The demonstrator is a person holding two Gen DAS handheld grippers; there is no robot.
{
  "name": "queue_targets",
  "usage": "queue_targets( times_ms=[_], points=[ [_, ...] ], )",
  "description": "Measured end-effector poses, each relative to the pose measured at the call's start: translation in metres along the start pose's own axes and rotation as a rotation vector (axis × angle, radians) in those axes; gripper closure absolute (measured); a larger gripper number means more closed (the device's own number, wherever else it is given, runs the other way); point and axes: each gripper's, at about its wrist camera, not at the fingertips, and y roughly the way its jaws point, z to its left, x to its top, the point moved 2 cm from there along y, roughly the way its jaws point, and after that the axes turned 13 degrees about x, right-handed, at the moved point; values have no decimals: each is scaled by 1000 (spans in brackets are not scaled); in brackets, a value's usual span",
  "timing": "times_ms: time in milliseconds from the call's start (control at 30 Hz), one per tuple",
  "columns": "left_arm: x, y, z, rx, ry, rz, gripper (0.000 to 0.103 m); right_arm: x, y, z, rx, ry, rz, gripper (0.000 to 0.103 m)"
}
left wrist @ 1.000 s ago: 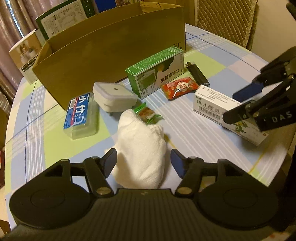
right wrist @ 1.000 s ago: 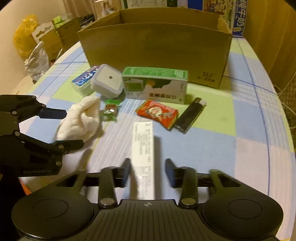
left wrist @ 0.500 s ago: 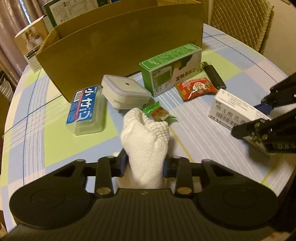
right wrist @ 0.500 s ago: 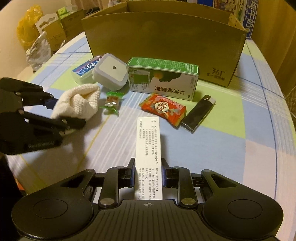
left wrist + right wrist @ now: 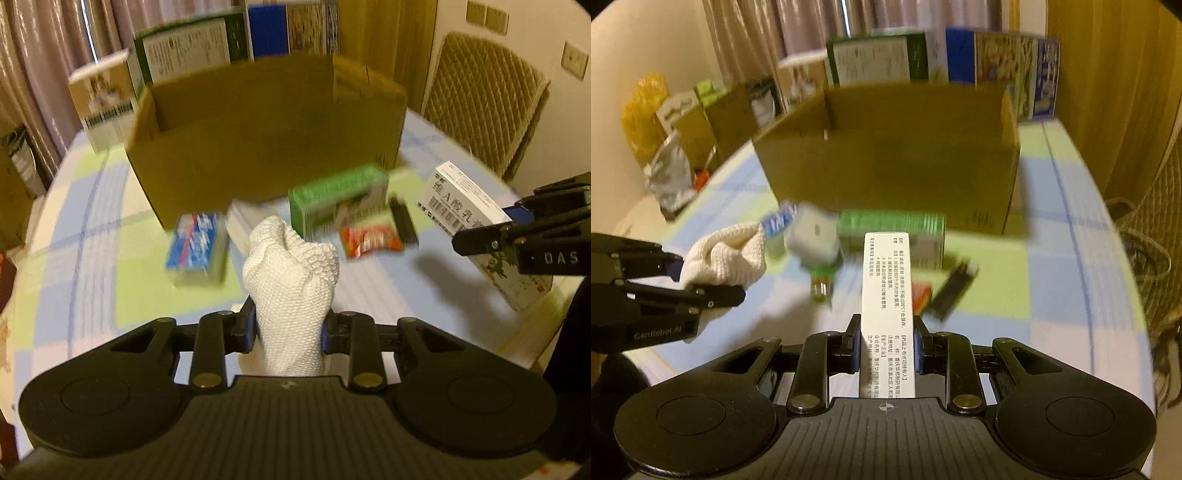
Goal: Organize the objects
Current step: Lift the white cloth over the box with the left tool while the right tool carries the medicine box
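On the left, our left gripper [image 5: 288,328] was clenched around a white knitted cloth [image 5: 291,280], lifted clear of the checked tablecloth [image 5: 92,280]. Ahead stood the open cardboard box [image 5: 266,147]; we could not see whether anything lay inside. Before it, on the cloth, lay a blue packet [image 5: 195,247], a white square container [image 5: 812,236], a small green candy [image 5: 822,282], a green carton [image 5: 338,203], a red snack packet [image 5: 371,240] and a black lighter [image 5: 955,288]. On the right, our right gripper [image 5: 886,343] clamped a white medicine box [image 5: 888,295] off the table. We judged sorting barely begun: two items were in hand, six remained.
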Motion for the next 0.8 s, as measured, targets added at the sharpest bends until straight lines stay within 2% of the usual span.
queue_targets(
  times_ms=[233, 467, 600, 800],
  points=[
    [83, -17, 29, 15, -13, -110, 77, 95, -17, -11, 1, -48, -95, 80],
    [167, 3, 54, 58, -2, -165, 77, 178, 13, -41, -10, -1, -117, 80],
    [194, 26, 58, 71, 1, -155, 77, 203, 39, -56, -12, 39, -117, 80],
    [208, 68, 54, 64, 16, -116, 77, 213, 72, -75, -10, 79, -95, 80]
  ],
)
